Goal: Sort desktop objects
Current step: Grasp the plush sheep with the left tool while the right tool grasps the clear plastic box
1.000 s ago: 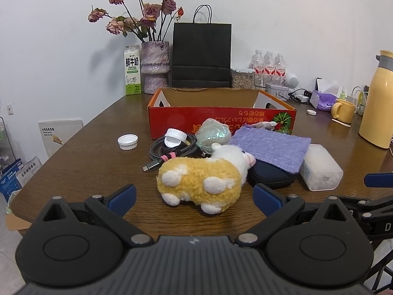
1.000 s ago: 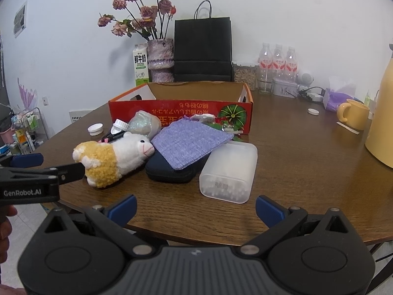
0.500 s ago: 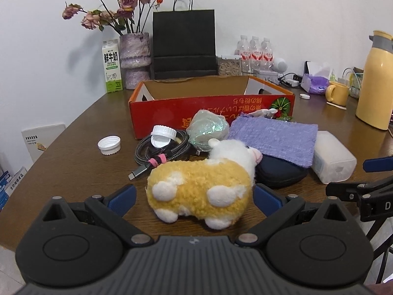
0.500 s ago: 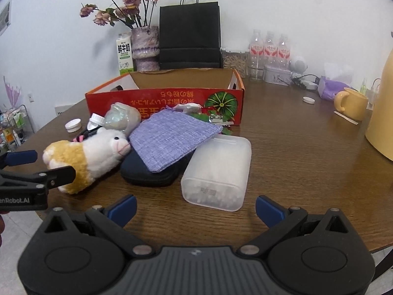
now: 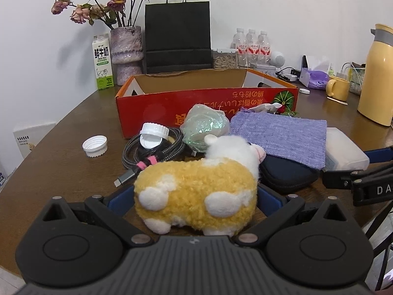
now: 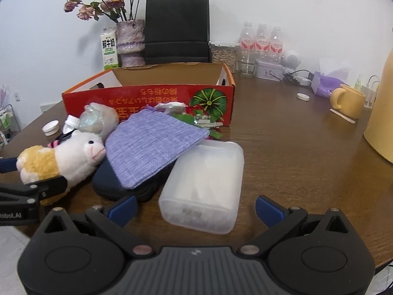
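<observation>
A yellow and white plush sheep [image 5: 196, 186] lies on the table between the open fingers of my left gripper [image 5: 194, 200], at its rear end; it also shows in the right wrist view [image 6: 61, 162]. My right gripper [image 6: 196, 207] is open, its fingers on either side of the near end of a translucent plastic box [image 6: 203, 184]. A purple cloth [image 6: 152, 145] lies over a dark navy case [image 6: 110, 184]. A coiled cable [image 5: 152, 152], two white caps [image 5: 95, 145] and a crumpled clear bag [image 5: 205, 127] lie in front of the red cardboard box [image 5: 206, 98].
A black paper bag [image 5: 178, 36], a vase of dried roses [image 5: 126, 51], a milk carton [image 5: 103, 61] and water bottles [image 5: 253, 46] stand at the back. A yellow mug [image 6: 348, 100] and a yellow thermos [image 5: 375, 78] stand at the right.
Both grippers have moved forward. The left one now has the sheep between its open fingers; the right one has closed in on the plastic box.
</observation>
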Action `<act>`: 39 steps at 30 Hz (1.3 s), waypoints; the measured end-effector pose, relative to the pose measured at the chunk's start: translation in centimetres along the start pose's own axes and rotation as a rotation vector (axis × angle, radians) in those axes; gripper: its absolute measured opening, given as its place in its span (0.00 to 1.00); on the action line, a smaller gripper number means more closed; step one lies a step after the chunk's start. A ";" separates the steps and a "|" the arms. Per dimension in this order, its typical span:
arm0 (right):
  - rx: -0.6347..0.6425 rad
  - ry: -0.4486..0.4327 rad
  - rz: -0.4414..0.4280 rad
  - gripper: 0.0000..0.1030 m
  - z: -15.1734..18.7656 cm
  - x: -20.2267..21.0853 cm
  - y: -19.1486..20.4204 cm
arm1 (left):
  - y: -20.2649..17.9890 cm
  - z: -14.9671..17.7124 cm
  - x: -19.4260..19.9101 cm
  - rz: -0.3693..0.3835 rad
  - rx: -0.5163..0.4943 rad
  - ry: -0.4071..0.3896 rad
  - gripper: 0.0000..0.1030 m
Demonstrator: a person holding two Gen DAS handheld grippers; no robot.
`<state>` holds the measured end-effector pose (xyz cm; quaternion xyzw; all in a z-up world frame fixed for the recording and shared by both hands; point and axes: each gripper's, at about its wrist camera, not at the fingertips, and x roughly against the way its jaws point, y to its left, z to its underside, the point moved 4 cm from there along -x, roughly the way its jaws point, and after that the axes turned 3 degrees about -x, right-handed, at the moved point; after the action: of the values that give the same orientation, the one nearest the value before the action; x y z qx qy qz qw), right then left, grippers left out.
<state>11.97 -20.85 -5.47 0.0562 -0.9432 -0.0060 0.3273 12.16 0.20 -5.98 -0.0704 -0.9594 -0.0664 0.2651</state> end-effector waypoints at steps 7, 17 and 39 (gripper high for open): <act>0.008 -0.004 0.037 1.00 -0.7 -1.1 -0.7 | -0.5 -0.1 -0.9 -0.021 -0.009 -0.006 1.00; 0.018 -0.015 -0.006 0.63 -0.8 -1.3 -1.1 | -0.5 0.1 -0.9 -0.017 0.015 -0.025 0.98; -0.018 -0.128 -0.039 0.61 -0.9 2.3 -2.6 | -1.1 -0.8 2.8 -0.067 0.038 -0.101 0.93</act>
<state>11.01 -23.65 -3.46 0.0714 -0.9608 -0.0244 0.2666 9.99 -0.68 -3.99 -0.0366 -0.9744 -0.0534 0.2154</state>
